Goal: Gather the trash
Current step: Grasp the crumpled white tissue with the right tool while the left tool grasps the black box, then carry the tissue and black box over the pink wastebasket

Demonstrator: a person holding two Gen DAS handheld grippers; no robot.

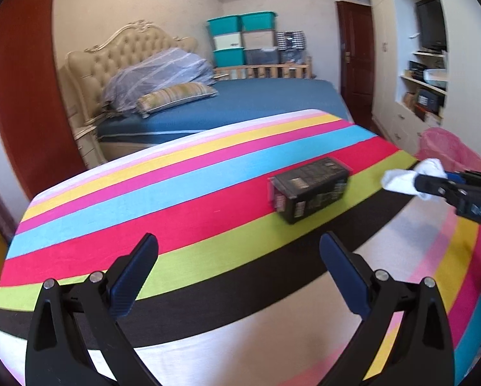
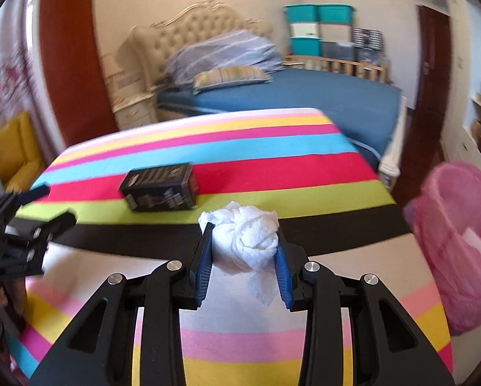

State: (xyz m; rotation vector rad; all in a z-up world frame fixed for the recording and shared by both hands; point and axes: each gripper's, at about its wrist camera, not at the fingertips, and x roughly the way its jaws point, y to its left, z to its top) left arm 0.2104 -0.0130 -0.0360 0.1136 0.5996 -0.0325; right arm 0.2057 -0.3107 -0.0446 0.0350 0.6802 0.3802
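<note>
My right gripper (image 2: pixel 244 241) is shut on a crumpled white tissue wad (image 2: pixel 245 234) and holds it above the striped cloth; it also shows in the left wrist view (image 1: pixel 430 180) with the tissue (image 1: pixel 411 177). My left gripper (image 1: pixel 239 247) is open and empty above the striped table (image 1: pixel 144 193), and it shows at the left in the right wrist view (image 2: pixel 52 204). A black box (image 1: pixel 309 193) lies on the red and green stripes, ahead and right of the left gripper; the right wrist view shows the box (image 2: pixel 160 191) too. A pink mesh bin (image 2: pixel 456 251) stands to the right.
A bed with a blue sheet (image 1: pixel 256 103) and pillows stands behind the table. Teal storage boxes (image 1: pixel 240 38) are stacked at the far wall. White shelving (image 1: pixel 427 74) is at the right, a yellow chair (image 2: pixel 12 154) at the left.
</note>
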